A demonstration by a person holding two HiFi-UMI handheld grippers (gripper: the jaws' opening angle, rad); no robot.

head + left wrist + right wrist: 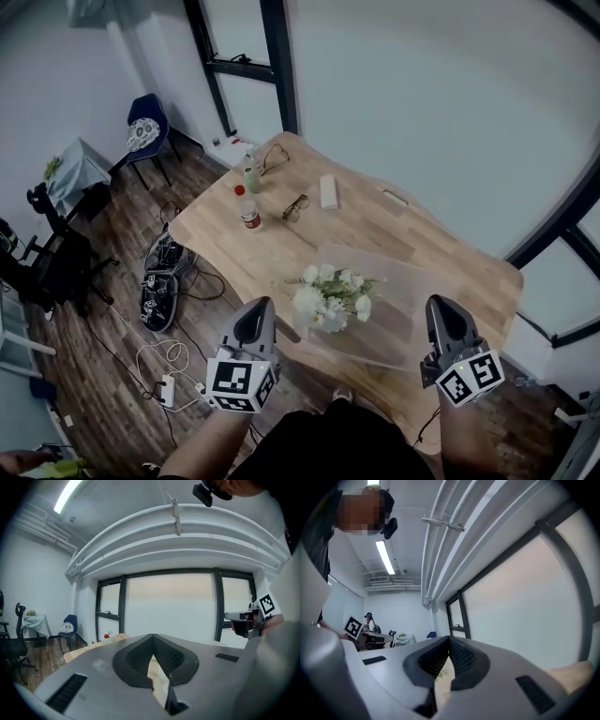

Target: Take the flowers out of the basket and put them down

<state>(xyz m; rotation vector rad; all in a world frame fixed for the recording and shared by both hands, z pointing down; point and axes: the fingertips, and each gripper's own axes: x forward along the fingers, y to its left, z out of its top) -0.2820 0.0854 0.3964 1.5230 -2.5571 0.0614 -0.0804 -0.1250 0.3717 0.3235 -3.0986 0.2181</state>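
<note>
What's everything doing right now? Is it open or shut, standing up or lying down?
left gripper: shut, nothing between its jaws.
right gripper: shut, empty.
flowers: white bunch, upright, between the two grippers, held by neither.
small jar: standing upright on the table.
green bottle: standing upright.
glasses: lying on the table.
white box: lying flat.

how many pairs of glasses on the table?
2. One dark-framed pair of glasses at the wooden table's far corner by the green bottle; another beside the white block. None seemingly hidden.
</note>
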